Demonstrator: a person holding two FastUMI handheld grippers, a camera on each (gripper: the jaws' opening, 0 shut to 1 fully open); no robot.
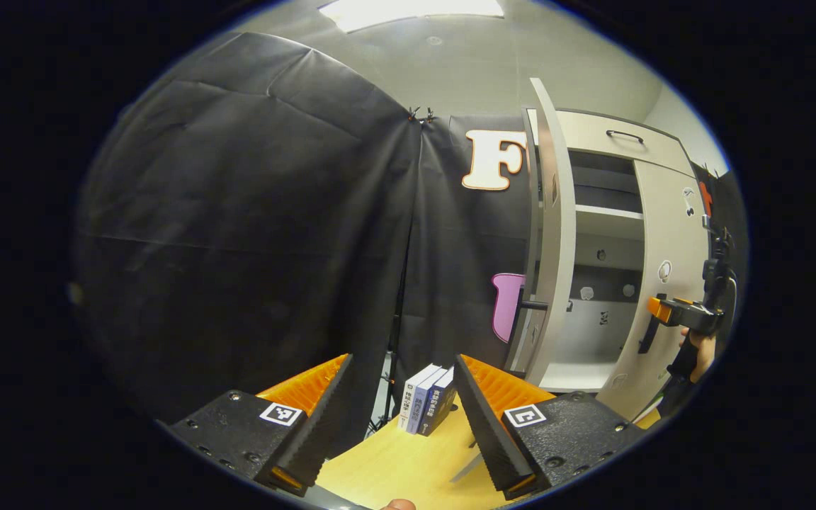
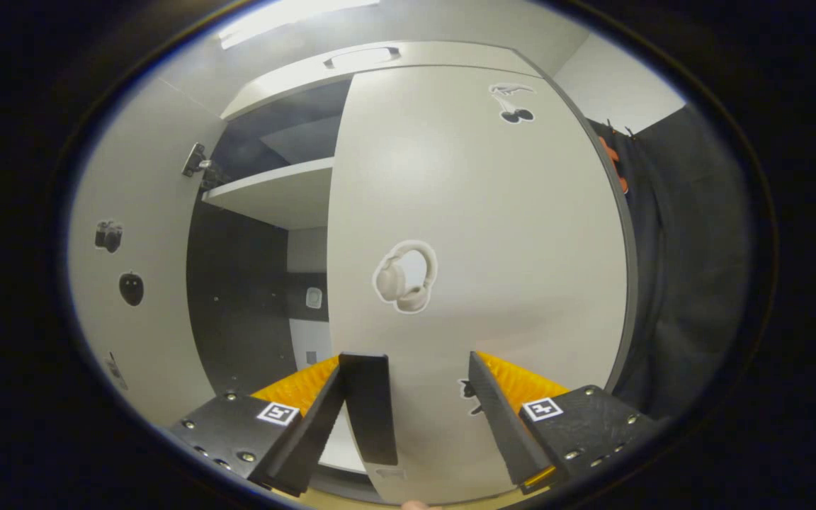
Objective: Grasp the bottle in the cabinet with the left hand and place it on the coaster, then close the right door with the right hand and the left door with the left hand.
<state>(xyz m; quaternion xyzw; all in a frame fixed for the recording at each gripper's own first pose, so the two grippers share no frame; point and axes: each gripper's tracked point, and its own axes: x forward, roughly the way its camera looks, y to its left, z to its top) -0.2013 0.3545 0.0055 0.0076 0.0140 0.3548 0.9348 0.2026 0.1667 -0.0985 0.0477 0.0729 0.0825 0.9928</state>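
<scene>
The white cabinet (image 1: 596, 134) stands at the right of the left gripper view. Its left door (image 1: 553, 234) swings wide, seen edge-on, and its right door (image 1: 666, 283) is partly shut. My left gripper (image 1: 403, 361) hangs open over the wooden table (image 1: 394, 460), away from the cabinet, holding nothing. A hand holds my right gripper (image 1: 673, 312) against the right door's outer face. In the right gripper view that door (image 2: 479, 212) is close ahead. Its black handle (image 2: 369, 407) stands upright just inside the left finger of my open right gripper (image 2: 408, 361).
Three books (image 1: 428, 407) stand upright on the table near the cabinet's left door. Black cloth (image 1: 252, 234) walls the left and back. Inside the cabinet a shelf (image 2: 273, 191) and a dark back wall show past the right door's edge, beside the left door (image 2: 132, 283).
</scene>
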